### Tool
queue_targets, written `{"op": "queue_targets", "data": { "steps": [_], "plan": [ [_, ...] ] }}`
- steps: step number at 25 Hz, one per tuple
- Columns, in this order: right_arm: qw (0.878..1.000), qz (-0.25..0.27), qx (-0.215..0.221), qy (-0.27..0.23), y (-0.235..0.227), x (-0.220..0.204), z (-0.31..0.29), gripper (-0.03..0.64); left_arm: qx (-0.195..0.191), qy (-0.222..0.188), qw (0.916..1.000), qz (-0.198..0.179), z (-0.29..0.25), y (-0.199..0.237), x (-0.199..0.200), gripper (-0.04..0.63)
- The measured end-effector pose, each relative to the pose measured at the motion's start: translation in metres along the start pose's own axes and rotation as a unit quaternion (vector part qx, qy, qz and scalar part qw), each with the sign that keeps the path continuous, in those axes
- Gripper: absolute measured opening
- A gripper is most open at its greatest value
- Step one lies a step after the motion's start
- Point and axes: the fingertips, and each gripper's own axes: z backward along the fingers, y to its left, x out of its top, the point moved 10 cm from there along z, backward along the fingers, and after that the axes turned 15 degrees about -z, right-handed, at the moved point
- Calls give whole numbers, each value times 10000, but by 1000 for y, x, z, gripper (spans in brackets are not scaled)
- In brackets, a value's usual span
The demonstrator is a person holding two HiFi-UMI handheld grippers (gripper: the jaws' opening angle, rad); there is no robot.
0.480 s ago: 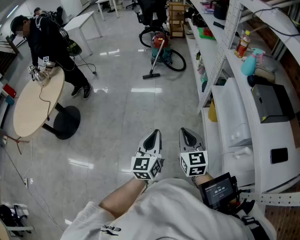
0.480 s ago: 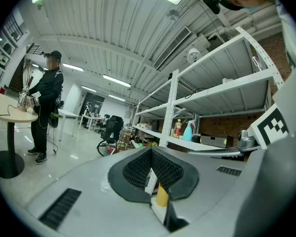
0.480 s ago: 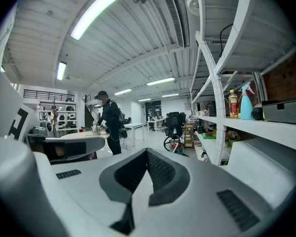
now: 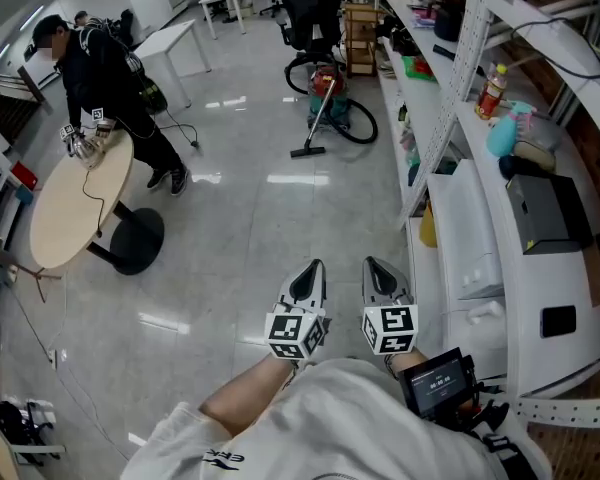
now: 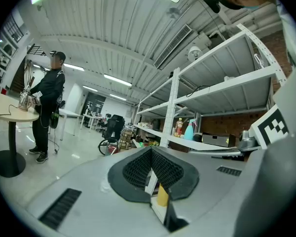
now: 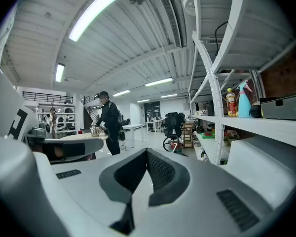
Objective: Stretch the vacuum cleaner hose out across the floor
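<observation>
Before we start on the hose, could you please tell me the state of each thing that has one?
Left hand-held gripper: shut, empty.
Right hand-held gripper: shut, empty.
Vacuum cleaner hose: looped on the floor, unstretched.
Wand: leaning, nozzle down.
Spray bottle: upright.

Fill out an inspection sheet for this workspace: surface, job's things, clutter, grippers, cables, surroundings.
Surface: glossy grey floor.
Job's things: vacuum cleaner by the shelving, far ahead; hose looped beside it, not stretched.
Clutter: bottles on the shelving.
Grippers: left gripper and right gripper shut, empty, side by side.
Cables: thin cable across the round table.
Surroundings: person at that table; office chair behind the vacuum cleaner.
</observation>
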Motion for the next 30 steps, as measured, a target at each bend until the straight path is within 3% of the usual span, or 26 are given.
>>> {"op": "queue_targets", "data": {
  "steps": [9, 20, 30],
  "plan": [
    [9998, -5, 167, 72, -25, 8, -11, 2, 34, 53, 10000, -24, -22, -12, -1, 2],
    [9994, 3, 307, 151, -57, 18, -28, 2, 104, 437, 9989, -148, -62, -29, 2, 2],
    [9997, 28, 74, 213, -74, 25, -100, 2, -123, 199, 9997, -113, -125, 16, -12, 2]
  ]
}}
